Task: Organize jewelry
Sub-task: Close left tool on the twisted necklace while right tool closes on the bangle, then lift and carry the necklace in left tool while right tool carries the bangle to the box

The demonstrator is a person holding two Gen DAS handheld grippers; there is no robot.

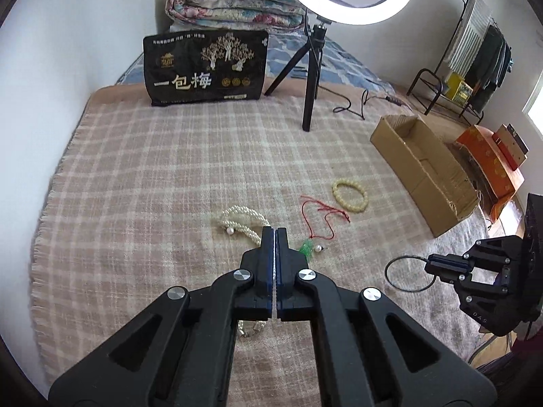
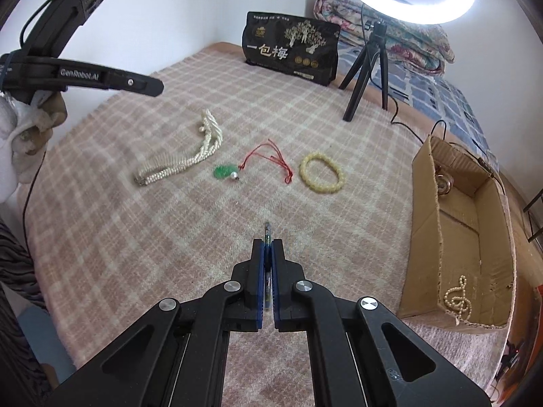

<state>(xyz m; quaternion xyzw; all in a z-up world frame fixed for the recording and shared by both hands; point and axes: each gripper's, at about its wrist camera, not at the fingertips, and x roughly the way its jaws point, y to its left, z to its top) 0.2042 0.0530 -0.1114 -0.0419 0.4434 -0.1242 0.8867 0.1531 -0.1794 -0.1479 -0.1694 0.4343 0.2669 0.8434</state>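
a thin dark ring (image 1: 409, 273) is pinched edge-on in the right gripper (image 2: 268, 242), above the plaid blanket (image 2: 135, 230). the left gripper (image 1: 275, 232) is closed with nothing held. a pearl necklace (image 2: 190, 156), jade pendant on red cord (image 2: 225, 172) and yellow bead bracelet (image 2: 322, 173) are laid on the blanket. a pearl strand (image 2: 458, 300) and a round metal piece (image 2: 444, 183) are kept in the cardboard box (image 2: 424, 237). "一包梅" is printed on the black bag (image 2: 292, 47); "genrobot.ai" is read on the left tool.
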